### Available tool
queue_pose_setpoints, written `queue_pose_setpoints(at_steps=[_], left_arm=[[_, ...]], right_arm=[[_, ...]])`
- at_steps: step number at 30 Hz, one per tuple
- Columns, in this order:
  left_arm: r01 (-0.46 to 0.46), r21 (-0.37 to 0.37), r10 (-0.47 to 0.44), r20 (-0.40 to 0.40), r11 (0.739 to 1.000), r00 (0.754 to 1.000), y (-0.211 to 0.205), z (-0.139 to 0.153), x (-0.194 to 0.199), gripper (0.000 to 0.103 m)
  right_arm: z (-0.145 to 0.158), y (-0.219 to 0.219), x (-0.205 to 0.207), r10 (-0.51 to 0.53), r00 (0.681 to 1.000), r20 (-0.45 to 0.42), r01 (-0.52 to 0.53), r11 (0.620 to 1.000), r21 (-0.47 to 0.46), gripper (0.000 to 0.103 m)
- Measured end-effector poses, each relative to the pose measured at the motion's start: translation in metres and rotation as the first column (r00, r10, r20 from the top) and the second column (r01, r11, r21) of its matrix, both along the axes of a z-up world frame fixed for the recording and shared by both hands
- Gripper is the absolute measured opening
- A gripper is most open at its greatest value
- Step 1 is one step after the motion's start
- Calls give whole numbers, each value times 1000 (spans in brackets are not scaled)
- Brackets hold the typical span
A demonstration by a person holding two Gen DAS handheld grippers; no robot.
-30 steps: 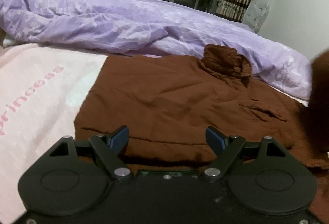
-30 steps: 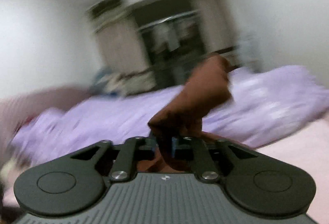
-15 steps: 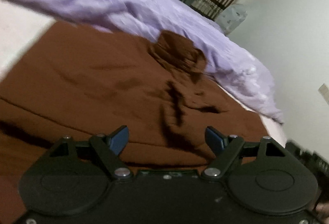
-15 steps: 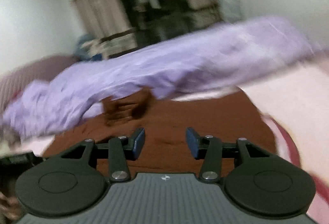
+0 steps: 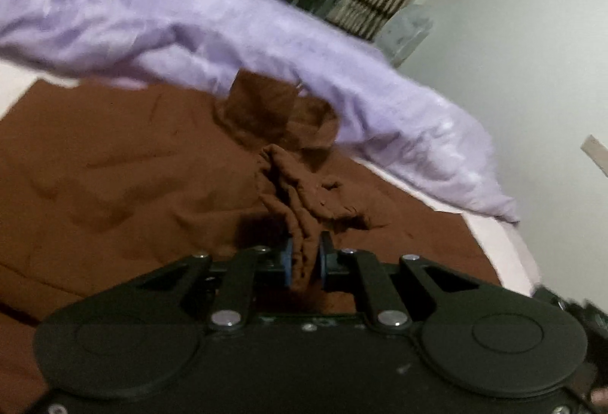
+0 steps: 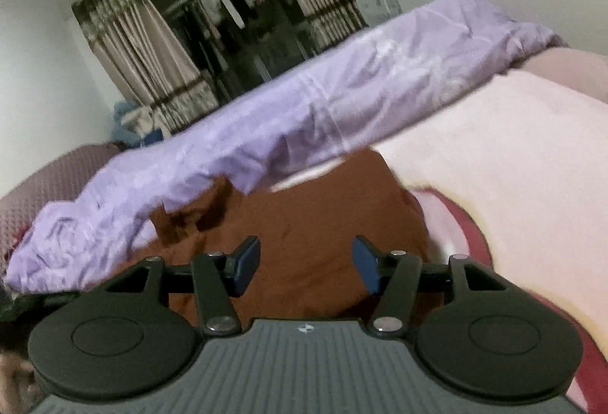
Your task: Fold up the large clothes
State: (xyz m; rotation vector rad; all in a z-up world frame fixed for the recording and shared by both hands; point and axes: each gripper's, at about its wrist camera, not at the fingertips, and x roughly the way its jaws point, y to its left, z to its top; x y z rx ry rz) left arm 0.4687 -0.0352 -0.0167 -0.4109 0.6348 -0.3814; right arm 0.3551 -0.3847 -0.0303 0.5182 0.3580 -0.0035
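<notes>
Pink soft bed cover (image 6: 513,163) holds my big brown cloth top (image 5: 114,167).
My left gripper (image 5: 304,262) pinches a bunched brown fold; it may slip. My right gripper (image 6: 306,264) hangs wide apart, holding nothing.

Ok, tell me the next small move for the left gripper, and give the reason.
Probably lift and carry the pinched fold across the brown garment. The left gripper is shut on a bunched ridge of it, while the rest lies flat on the bed. The right gripper is open, holding nothing.
</notes>
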Motion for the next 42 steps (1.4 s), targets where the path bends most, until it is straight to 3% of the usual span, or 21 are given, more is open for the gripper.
queue_pose_setpoints(at_steps=[3,6,9,11,13,17,21,25,29,31,37,42], left_arm=[[-5,33,6,-29,999,1000,0,-10,0,10],[-26,97,34,-81,995,996,-6,-33,11,12],[-38,114,47,-73,993,996,-4,-46,15,23],[-38,109,46,-74,993,996,-1,-44,15,32],[-64,131,73,-65,989,995,5,-32,8,52],[-89,178,80,55,980,995,1,6,-3,52],[-39,212,12,126,976,992,-23,22,6,52],[11,264,-37,93,964,995,-47,6,21,52],[21,326,-37,41,945,999,-61,-25,38,52],[3,334,-18,43,942,999,-60,-36,41,56],[-21,309,16,18,951,1000,-52,-42,49,63],[-25,246,21,18,969,1000,-34,-24,28,62]], right_arm=[[-2,-2,11,-20,1000,-4,20,1000,-2,66],[-17,-5,31,-61,994,-91,62,998,-1,65],[-39,-13,45,-80,984,-157,82,997,5,53],[-47,-18,43,-72,986,-147,77,997,27,53],[-44,-20,39,-66,987,-143,73,996,44,53],[-16,-22,41,-49,993,-109,57,996,73,56],[12,-7,57,-75,997,-32,74,996,-56,57],[3,3,80,-89,991,-100,76,989,-126,57],[-24,-2,85,-101,980,-169,84,991,-100,57],[-38,-8,89,-113,971,-209,95,991,-95,52],[-47,-19,89,-107,974,-199,99,994,-50,49],[-26,-10,71,-134,975,-175,117,987,-107,49]])
